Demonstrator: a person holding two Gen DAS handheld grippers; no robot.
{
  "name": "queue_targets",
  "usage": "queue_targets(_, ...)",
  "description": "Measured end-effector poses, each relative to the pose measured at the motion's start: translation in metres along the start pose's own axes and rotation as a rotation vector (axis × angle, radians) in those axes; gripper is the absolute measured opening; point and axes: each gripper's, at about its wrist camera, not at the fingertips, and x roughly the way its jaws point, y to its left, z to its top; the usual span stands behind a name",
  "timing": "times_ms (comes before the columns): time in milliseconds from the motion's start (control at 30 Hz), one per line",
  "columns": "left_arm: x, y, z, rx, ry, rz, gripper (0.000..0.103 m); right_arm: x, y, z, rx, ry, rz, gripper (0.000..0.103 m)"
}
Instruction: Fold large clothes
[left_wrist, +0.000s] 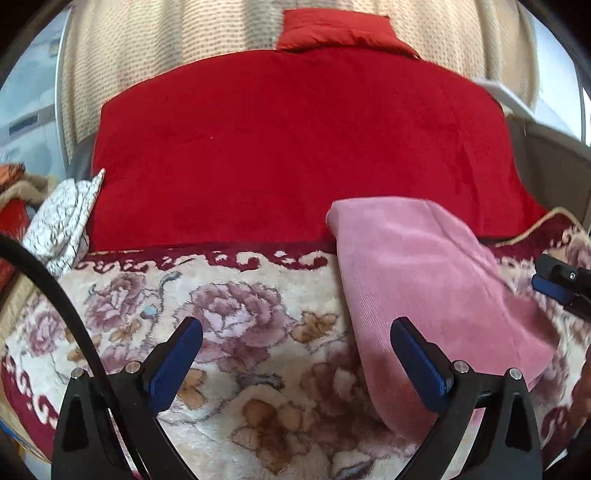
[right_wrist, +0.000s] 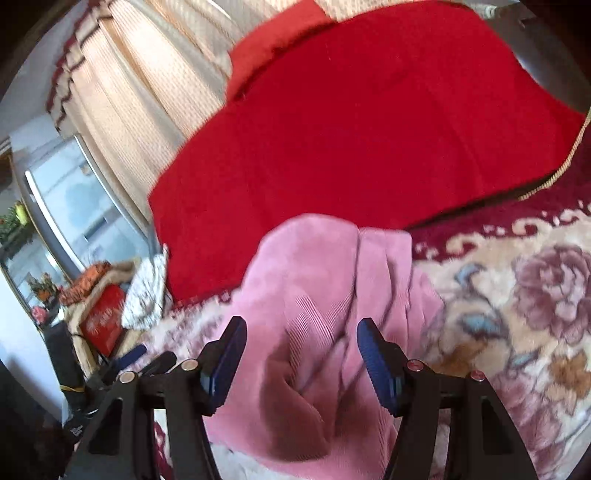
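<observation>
A pink ribbed garment (left_wrist: 432, 280) lies folded on the floral blanket (left_wrist: 229, 332), right of centre in the left wrist view. My left gripper (left_wrist: 295, 343) is open and empty, its right finger over the garment's left edge. The right gripper (left_wrist: 554, 288) shows at the right edge of that view, beside the garment. In the right wrist view the pink garment (right_wrist: 325, 302) is rumpled and fills the lower middle. My right gripper (right_wrist: 301, 350) is open just above it, holding nothing.
A large red blanket (left_wrist: 295, 147) covers the far part of the bed, with a red pillow (left_wrist: 340, 29) behind it. A white patterned cloth (left_wrist: 66, 218) lies at the left. A red box (right_wrist: 103, 325) and clutter stand beside the bed. Curtains (right_wrist: 129, 92) hang behind.
</observation>
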Motion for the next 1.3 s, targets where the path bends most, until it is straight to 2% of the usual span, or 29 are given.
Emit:
queue_targets(133, 0.015, -0.008, -0.005, 0.020, 0.067, -0.044, 0.101, 0.010, 0.003, 0.004, -0.006, 0.023, 0.001, 0.065)
queue_targets(200, 0.023, -0.019, -0.011, 0.060, 0.111, -0.071, 0.101, 0.026, -0.002, -0.001, 0.009, 0.096, -0.013, 0.065)
queue_targets(233, 0.025, -0.023, -0.012, 0.072, 0.109, -0.067, 0.101, 0.040, -0.006, -0.006, 0.012, 0.160, -0.041, 0.065)
queue_targets(300, 0.023, -0.026, -0.013, 0.084, 0.091, -0.063, 0.101, 0.054, -0.011, -0.014, 0.020, 0.218, -0.068, 0.065)
queue_targets(400, 0.022, -0.021, -0.012, 0.067, 0.092, -0.070, 0.101, 0.046, -0.017, -0.011, 0.052, 0.205, -0.046, 0.066)
queue_targets(467, 0.022, -0.015, -0.010, 0.042, 0.095, -0.091, 0.101, 0.034, -0.019, -0.008, 0.052, 0.166, -0.039, 0.066)
queue_targets(533, 0.020, -0.007, -0.006, 0.003, 0.095, -0.135, 0.101, 0.023, -0.024, -0.003, 0.061, 0.128, -0.032, 0.066)
queue_targets(600, 0.021, 0.000, -0.004, -0.045, 0.109, -0.207, 0.101, 0.015, -0.036, 0.000, 0.093, 0.103, -0.032, 0.076)
queue_targets(633, 0.023, 0.003, -0.003, -0.063, 0.121, -0.240, 0.101, 0.012, -0.041, 0.001, 0.116, 0.096, -0.029, 0.077)
queue_targets(867, 0.034, 0.007, -0.001, -0.173, 0.199, -0.503, 0.101, 0.013, -0.084, 0.000, 0.283, 0.151, 0.049, 0.077)
queue_targets(933, 0.039, 0.004, -0.002, -0.198, 0.234, -0.551, 0.101, 0.017, -0.089, -0.002, 0.315, 0.167, 0.068, 0.077)
queue_targets(1067, 0.053, -0.005, -0.005, -0.215, 0.302, -0.591, 0.101, 0.031, -0.098, -0.009, 0.379, 0.207, 0.127, 0.077)
queue_targets(1233, 0.064, -0.005, -0.004, -0.279, 0.340, -0.673, 0.101, 0.053, -0.102, -0.012, 0.424, 0.251, 0.180, 0.077)
queue_targets(1300, 0.069, -0.006, -0.003, -0.284, 0.350, -0.681, 0.101, 0.059, -0.100, -0.012, 0.427, 0.256, 0.206, 0.077)
